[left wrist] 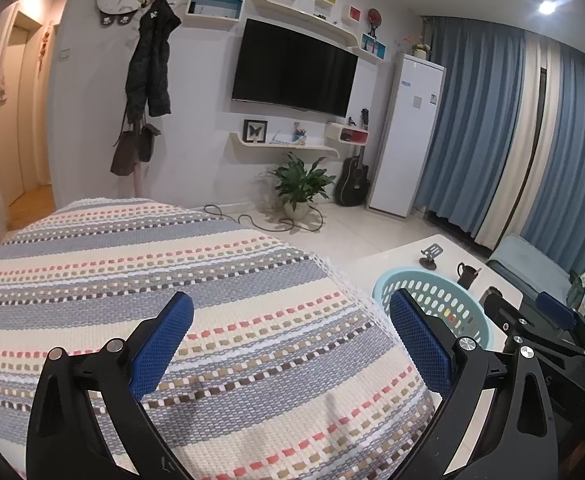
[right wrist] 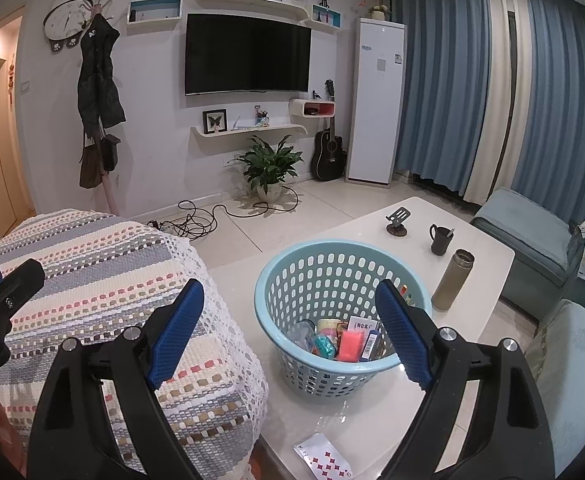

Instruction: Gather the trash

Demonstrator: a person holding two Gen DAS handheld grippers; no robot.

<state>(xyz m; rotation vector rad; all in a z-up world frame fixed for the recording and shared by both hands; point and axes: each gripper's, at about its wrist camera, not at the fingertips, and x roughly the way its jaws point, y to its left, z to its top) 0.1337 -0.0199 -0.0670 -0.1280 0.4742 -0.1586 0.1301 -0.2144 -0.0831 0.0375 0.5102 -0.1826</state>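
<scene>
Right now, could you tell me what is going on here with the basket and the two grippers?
A person is collecting trash with a handheld gripper in each hand. The light blue basket stands on the white table and already holds several wrappers and packets. The right gripper hangs open and empty in front of the basket. The left gripper is open and empty over the striped woven cover. One playing card lies on the table's near edge, not yet collected.

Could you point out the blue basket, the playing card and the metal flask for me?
blue basket [right wrist: 292,264]: right wrist view, far inner wall.
playing card [right wrist: 326,460]: right wrist view, its face.
metal flask [right wrist: 450,280]: right wrist view, middle of body.
</scene>
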